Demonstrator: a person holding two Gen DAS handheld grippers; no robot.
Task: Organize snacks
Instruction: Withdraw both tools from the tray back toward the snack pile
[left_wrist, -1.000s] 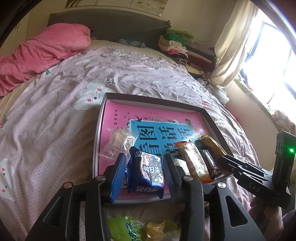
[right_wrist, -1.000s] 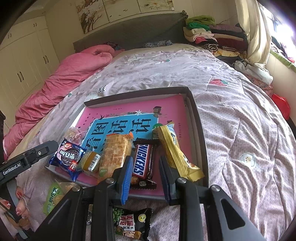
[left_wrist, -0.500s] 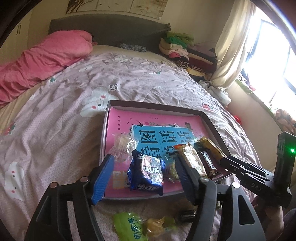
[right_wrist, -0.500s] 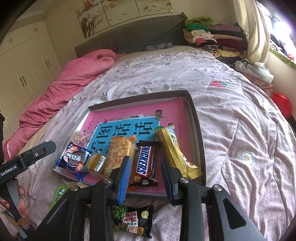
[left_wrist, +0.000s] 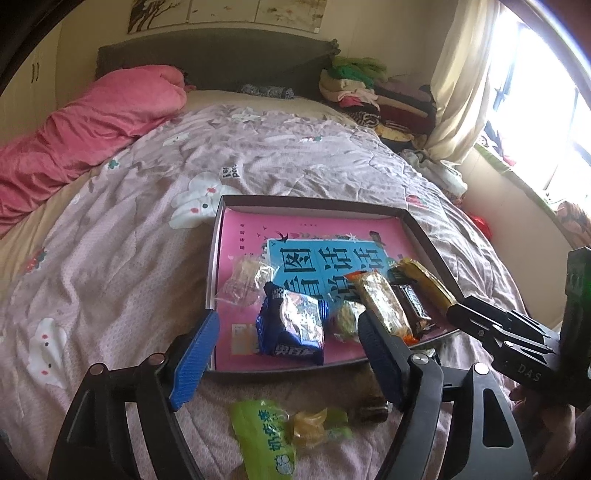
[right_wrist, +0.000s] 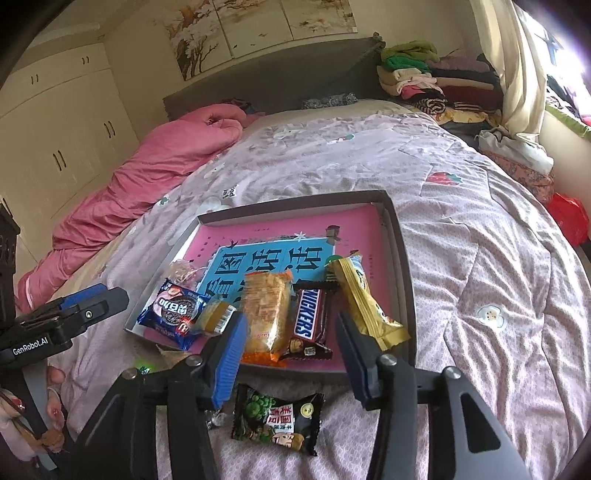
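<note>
Our left gripper (left_wrist: 286, 354) stands wide and empty, its jaws having just been opening around the blue cookie pack (left_wrist: 293, 324) that lies free between them in the tray (left_wrist: 314, 201). Our right gripper (right_wrist: 288, 345) is part open, jaws likewise just opening, with the chocolate bar (right_wrist: 308, 325) lying released beside the cracker pack (right_wrist: 266, 314). We judge these wrappers light, crinkly and slippery, the contents crushable, so we would pinch the green packet (left_wrist: 266, 435) and black packet (right_wrist: 279, 419), both on the bedspread (right_wrist: 480, 277), gently across the middle.
</note>
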